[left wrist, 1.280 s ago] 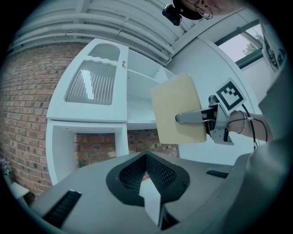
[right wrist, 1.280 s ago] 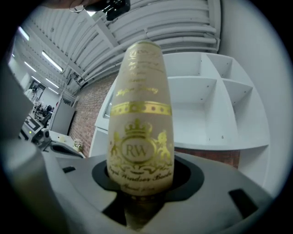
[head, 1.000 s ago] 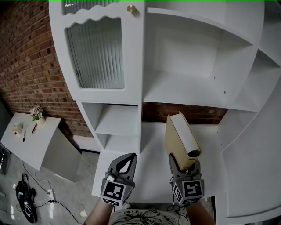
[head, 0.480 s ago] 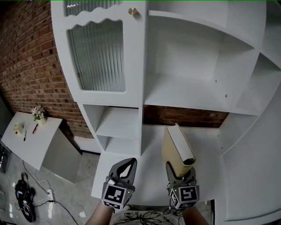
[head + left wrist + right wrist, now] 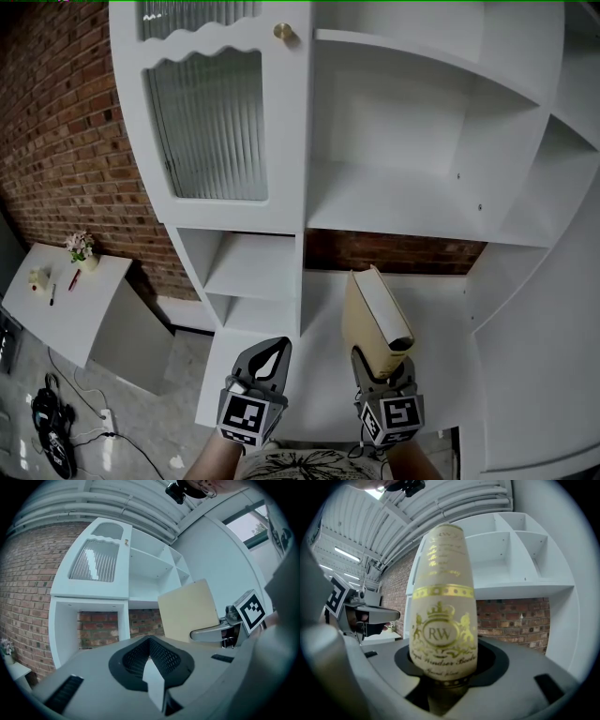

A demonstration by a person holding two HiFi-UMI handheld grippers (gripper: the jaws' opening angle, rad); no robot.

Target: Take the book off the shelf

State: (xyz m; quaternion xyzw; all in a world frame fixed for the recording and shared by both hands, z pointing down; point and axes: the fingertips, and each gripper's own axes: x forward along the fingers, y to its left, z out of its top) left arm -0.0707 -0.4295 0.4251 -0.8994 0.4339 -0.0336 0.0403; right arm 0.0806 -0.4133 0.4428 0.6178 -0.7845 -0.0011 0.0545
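- Book (image 5: 375, 317): tan cover, held upright and pinched at the spine end by the right hand-held gripper (image 5: 382, 364). It sits in front of the white shelf unit (image 5: 403, 202), outside every compartment, above the unit's wide lower ledge (image 5: 323, 375).
- Right hand-held gripper: pointing level towards the shelf unit, jaws clamped on either cover of the book, marker cube facing the head camera.
- Left hand-held gripper (image 5: 272, 349): level, beside the right one and apart from it, jaws pressed together with nothing between them.
- Right gripper view only: the book (image 5: 443, 611) fills the centre, its spine carrying a gold crown, lions and the letters "RW".
- Left gripper view only: the book's plain side cover (image 5: 190, 613) and one right jaw lying flat against it. This view's own jaws (image 5: 151, 656) are closed.
- Head view only: page edges, pale, turned upward and to the right.
- Surroundings: ribbed-glass cabinet door (image 5: 208, 127) with brass knob (image 5: 283, 32); brick wall (image 5: 66, 141), also showing behind the open bay just past the book.
- Lower left: small white counter (image 5: 66, 305) carrying a flower pot (image 5: 80, 248); cables on the floor (image 5: 52, 436).
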